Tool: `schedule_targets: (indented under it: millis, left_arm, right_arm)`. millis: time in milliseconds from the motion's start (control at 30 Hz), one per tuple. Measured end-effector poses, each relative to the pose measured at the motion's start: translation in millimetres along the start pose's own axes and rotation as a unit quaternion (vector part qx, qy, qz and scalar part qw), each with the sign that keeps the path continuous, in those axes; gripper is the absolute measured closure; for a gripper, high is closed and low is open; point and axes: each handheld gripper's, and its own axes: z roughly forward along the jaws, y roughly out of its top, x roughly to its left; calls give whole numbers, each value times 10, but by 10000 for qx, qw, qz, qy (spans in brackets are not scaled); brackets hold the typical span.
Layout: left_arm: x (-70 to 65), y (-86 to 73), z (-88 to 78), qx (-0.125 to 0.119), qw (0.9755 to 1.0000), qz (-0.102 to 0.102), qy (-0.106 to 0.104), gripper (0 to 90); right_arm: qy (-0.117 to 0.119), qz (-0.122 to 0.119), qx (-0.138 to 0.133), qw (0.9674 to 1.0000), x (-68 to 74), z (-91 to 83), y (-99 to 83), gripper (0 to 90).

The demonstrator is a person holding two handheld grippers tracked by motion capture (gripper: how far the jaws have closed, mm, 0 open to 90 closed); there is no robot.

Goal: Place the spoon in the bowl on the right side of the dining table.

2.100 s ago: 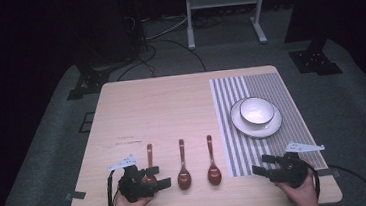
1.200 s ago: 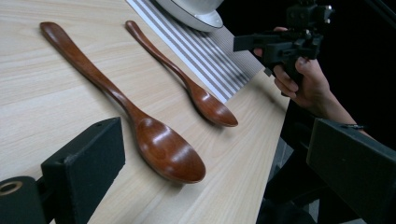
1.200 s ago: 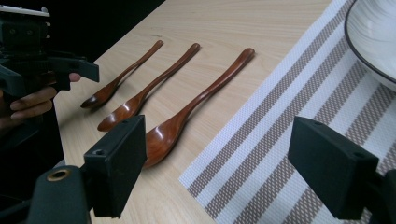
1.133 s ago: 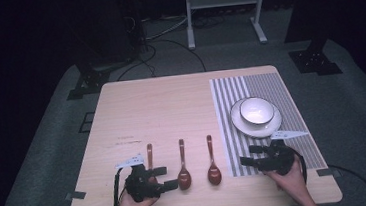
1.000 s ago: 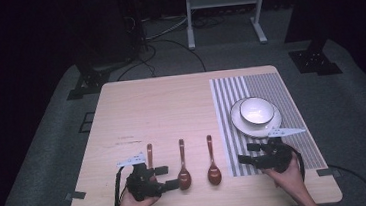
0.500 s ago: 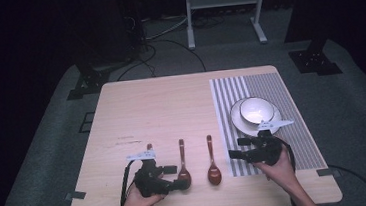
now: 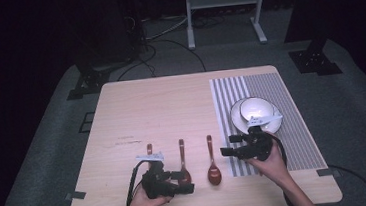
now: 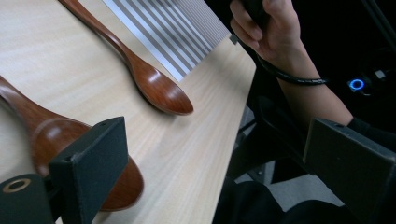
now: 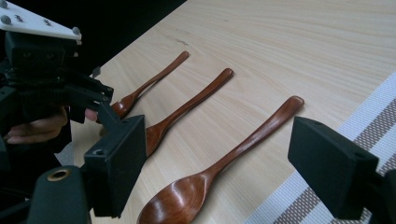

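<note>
Jaws of both grippers are standing apart, holding nothing. The right gripper is facing left toward the right spoon, which is lying on the bench just left of the striped mat, handle far, bowl near; this hand is nearer to it. The left gripper is sitting at the middle spoon. Compared with half a second ago, the right gripper is sitting lower and closer to that spoon.
</note>
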Motion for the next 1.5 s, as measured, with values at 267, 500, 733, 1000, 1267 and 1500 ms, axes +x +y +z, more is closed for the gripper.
schedule_targets:
  millis: [267, 500, 733, 1000, 1267, 1500]
  left_arm:
    - [23, -59, 56, 160, 9998, -86, -65, 55]
    - [34, -102, 89, 340, 9994, -89, -71, 55]
    - [89, -135, 143, 529, 9985, -89, 95, 55]
    - [123, -168, 145, 502, 9985, -156, 134, 56]
    - [129, -177, 139, 452, 9988, -177, 112, 57]
    - [131, -181, 137, 440, 9988, -182, 106, 57]
  right_arm:
    - [57, -56, 71, 9999, 28, 93, 71, 184]
    - [86, -95, 157, 9998, 53, 156, 125, 184]
    - [98, -125, 201, 9997, 73, 210, 172, 184]
    - [168, -141, 379, 9990, 95, 395, 199, 184]
    - [234, -13, 717, 9972, 85, 641, 225, 185]
    - [310, 56, 958, 9949, 72, 838, 250, 185]
